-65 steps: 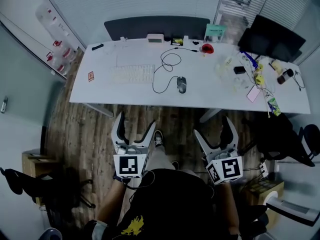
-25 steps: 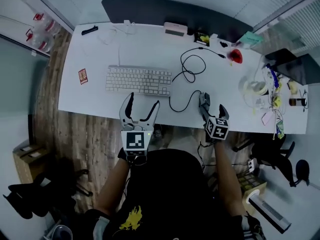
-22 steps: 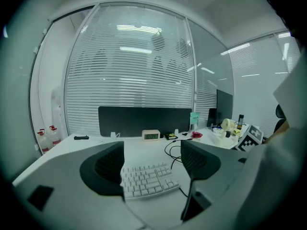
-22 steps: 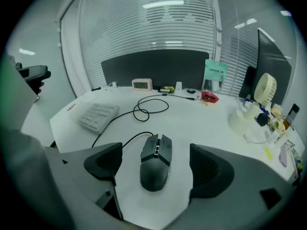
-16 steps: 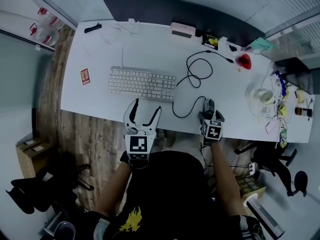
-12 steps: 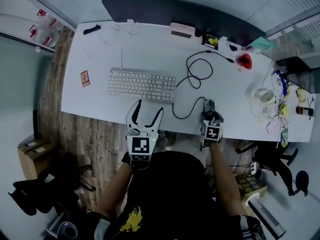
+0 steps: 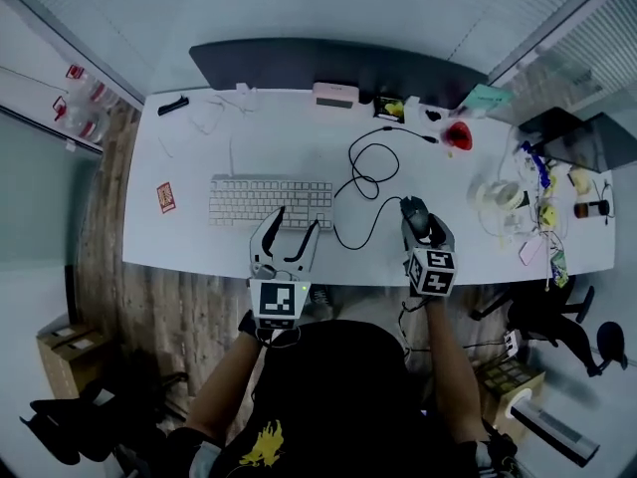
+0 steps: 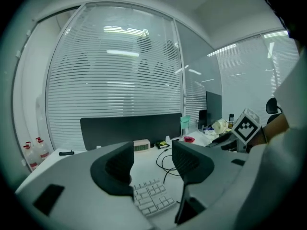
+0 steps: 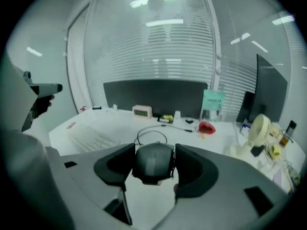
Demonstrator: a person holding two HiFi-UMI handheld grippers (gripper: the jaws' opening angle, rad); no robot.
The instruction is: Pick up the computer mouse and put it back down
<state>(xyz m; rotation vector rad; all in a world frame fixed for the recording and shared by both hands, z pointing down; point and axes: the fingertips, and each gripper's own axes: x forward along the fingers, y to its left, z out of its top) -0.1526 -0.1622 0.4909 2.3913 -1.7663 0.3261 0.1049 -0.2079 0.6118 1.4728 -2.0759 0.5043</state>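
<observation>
A: Where do we find the mouse (image 9: 153, 162)?

B: We see it between the jaws of the right gripper (image 7: 423, 225). The two pads press on its sides, so the mouse is held. The jaws have just been closing on it and now stand about as far apart as the mouse is wide.

A: Is it on the desk (image 7: 189, 242)?

B: In the right gripper view we see bare white desk under its lower edge, so we take it to be lifted a little. From the head view we cannot tell. It hangs near the desk's front edge, to the right of the keyboard (image 7: 271, 200). Its cable (image 7: 370, 157) curls across the middle of the desk toward the back edge.

A: And the left gripper (image 7: 296, 229)?

B: We see it at the front edge of the desk, with its tips over the near side of the keyboard. Its jaws have just been closing too. They stand partly apart with nothing between them. Through the gap we see only keys and cable farther off.

A: What else do we note?

B: A small clock (image 7: 335, 95) sits at the back edge by the dark panel (image 7: 299, 63). A red thing (image 7: 458, 134) lies toward the back right, and a small card (image 7: 165, 196) near the left edge.
</observation>
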